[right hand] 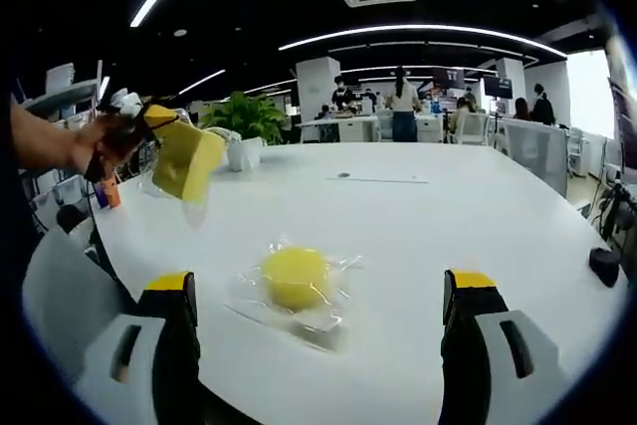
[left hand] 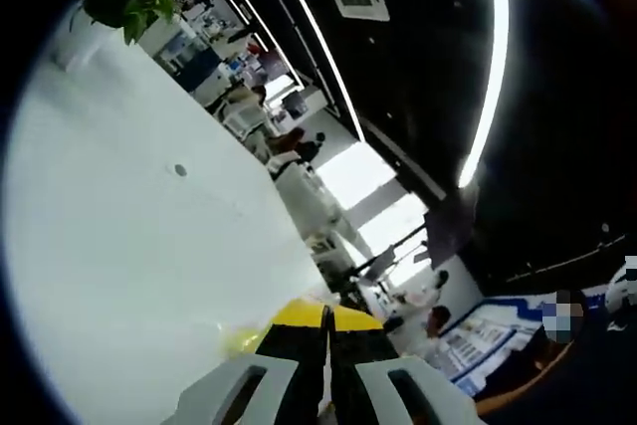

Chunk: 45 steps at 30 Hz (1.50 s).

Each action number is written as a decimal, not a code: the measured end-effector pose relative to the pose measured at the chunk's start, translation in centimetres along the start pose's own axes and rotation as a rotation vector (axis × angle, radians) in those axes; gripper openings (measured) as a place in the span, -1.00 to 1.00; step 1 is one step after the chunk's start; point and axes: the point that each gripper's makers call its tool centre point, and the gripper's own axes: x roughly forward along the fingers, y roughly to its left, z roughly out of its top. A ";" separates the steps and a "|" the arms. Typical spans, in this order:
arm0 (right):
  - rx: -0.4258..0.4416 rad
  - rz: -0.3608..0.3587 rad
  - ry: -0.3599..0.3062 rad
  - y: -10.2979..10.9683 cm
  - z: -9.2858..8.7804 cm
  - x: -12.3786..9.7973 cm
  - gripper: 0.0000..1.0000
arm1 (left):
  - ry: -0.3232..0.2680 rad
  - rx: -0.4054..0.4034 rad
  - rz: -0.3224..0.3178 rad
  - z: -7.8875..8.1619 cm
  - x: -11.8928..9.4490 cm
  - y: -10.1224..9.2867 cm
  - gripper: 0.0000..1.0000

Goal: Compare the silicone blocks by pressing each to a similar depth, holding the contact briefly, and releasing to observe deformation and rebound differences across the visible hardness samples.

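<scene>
Left gripper view: the left gripper (left hand: 326, 365) is seen with its fingers (left hand: 289, 345) drawn nearly together, with only a thin dark slit between them. A yellow block (left hand: 309, 314) is seen just beyond the tips; whether it is pinched cannot be told from this view alone. The white surface (left hand: 129, 246) appears steeply tilted, so the tool is judged to be raised and rolled.

Right gripper view: the right gripper (right hand: 318, 306) is held low with its fingers (right hand: 174, 296) spread wide and nothing between them. A round yellow block in clear wrap (right hand: 296, 278) lies on the surface (right hand: 448, 216), centred between them and untouched. At upper left, a squarish yellow block (right hand: 185, 161) is seen lifted clear of the surface, pinched by the left gripper (right hand: 149, 121).

The step in hand is judged to be the squeeze-and-hold on the lifted sample. The next move calls for a release, then a matching squeeze of the round sample.
</scene>
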 end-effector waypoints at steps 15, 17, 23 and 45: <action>0.006 0.000 0.013 -0.1 -0.4 0.1 0.93 | 0.038 -0.066 0.049 -1.5 0.9 4.3 -1.00; 0.005 0.001 0.016 -0.1 -0.5 0.2 0.93 | 0.041 -0.071 0.056 -1.6 1.1 4.7 -1.00; 0.002 0.008 0.027 0.0 -0.7 0.3 0.93 | 0.057 -0.090 0.089 -1.8 1.2 6.5 -1.00; -0.006 0.027 0.063 0.5 -1.3 0.5 0.93 | 0.150 0.146 0.245 -2.4 1.2 13.0 -1.00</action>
